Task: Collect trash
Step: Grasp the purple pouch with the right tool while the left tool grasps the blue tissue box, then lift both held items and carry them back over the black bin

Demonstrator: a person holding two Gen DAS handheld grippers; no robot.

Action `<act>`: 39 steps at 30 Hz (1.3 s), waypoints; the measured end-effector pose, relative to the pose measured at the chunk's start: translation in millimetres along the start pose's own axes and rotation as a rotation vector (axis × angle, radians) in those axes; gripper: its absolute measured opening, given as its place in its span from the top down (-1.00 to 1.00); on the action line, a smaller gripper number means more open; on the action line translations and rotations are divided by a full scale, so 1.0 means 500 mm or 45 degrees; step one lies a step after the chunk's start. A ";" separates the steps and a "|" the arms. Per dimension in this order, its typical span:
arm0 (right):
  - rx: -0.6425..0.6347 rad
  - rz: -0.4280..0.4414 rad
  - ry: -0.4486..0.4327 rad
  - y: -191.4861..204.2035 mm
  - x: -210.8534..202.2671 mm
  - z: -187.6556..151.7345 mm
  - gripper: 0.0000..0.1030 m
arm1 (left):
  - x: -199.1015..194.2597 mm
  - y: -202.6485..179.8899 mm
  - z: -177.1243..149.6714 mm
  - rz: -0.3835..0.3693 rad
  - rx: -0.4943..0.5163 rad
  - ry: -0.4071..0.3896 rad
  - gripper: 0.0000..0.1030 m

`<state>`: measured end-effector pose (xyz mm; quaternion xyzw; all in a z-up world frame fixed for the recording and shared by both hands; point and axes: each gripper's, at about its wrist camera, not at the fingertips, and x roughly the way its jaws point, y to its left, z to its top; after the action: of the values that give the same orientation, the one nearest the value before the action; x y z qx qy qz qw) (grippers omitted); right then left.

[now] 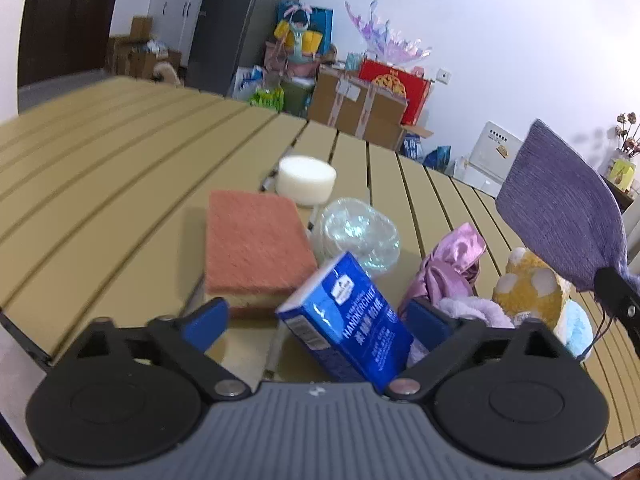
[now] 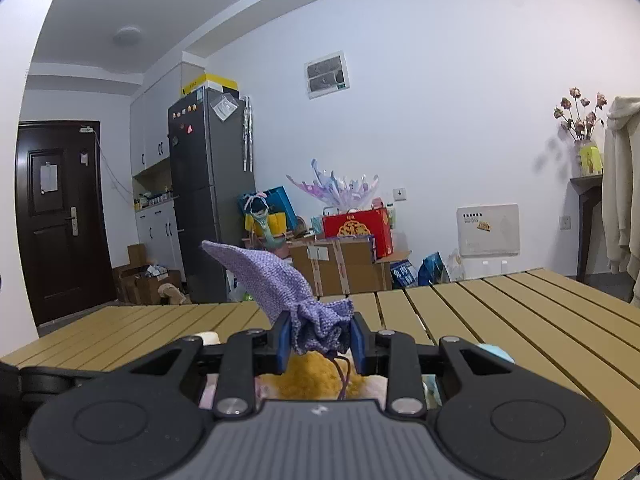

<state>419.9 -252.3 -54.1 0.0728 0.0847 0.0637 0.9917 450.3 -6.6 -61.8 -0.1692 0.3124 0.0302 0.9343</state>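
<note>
1. Holding a purple knitted drawstring pouch (image 2: 280, 288) up above the table, the right gripper (image 2: 320, 338) is clamped tight on its gathered mouth; the pouch body sticks up and left of the pads, and thin cords hang down below them.
2. Left gripper (image 1: 320, 320) has its jaws wide around a blue tissue pack printed "HANDKERCHIEF" (image 1: 352, 320). The pack leans tilted between the blue pads, close against the right-hand pad; no clear squeeze from both sides, so I read it as not gripped yet.
3. Other items on the tan slatted table (image 1: 100, 168), all loose in one cluster:
   - pink-topped rectangular sponge (image 1: 256, 248), just left of the tissue pack
   - white round foam puck (image 1: 306, 178), behind the sponge
   - crumpled clear plastic cup (image 1: 360, 236), just behind the pack
   - shiny pink satin scrunchie (image 1: 448, 268), to the right
   - yellow plush toy with white spots (image 1: 528, 284), under the raised pouch, with a pale blue fluffy piece beside it
4. Progress, my judgement: early. Pouch looks limp and empty, nothing visibly inside; every item is on the table.
5. Left to do: close on the tissue pack, drop it into the pouch, then the cup. Which of the rest counts as trash I cannot tell. The pouch mouth is pinched closed, so it needs opening first.
</note>
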 end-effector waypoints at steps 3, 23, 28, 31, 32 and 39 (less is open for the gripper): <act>0.009 0.000 0.016 -0.008 0.011 -0.003 0.45 | 0.013 0.008 -0.003 -0.053 -0.049 0.029 -0.15; -0.013 0.033 -0.011 0.010 -0.032 0.014 0.45 | -0.121 -0.024 -0.004 -0.093 0.145 -0.154 0.56; -0.054 0.047 -0.064 0.025 -0.089 0.031 0.45 | -0.191 -0.029 -0.003 -0.096 0.184 -0.216 0.55; -0.052 0.056 -0.080 0.031 -0.128 0.038 0.45 | -0.230 -0.031 -0.008 -0.095 0.218 -0.235 0.55; -0.044 0.061 -0.080 0.032 -0.141 0.040 0.45 | -0.244 -0.030 -0.011 -0.094 0.224 -0.240 0.55; -0.045 0.071 -0.080 0.044 -0.240 0.051 0.45 | -0.342 -0.017 -0.022 -0.090 0.255 -0.274 0.55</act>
<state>304.5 -250.9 -6.6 0.0595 0.0505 0.0905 0.9928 308.3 -9.7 33.9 -0.0819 0.2058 -0.0162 0.9750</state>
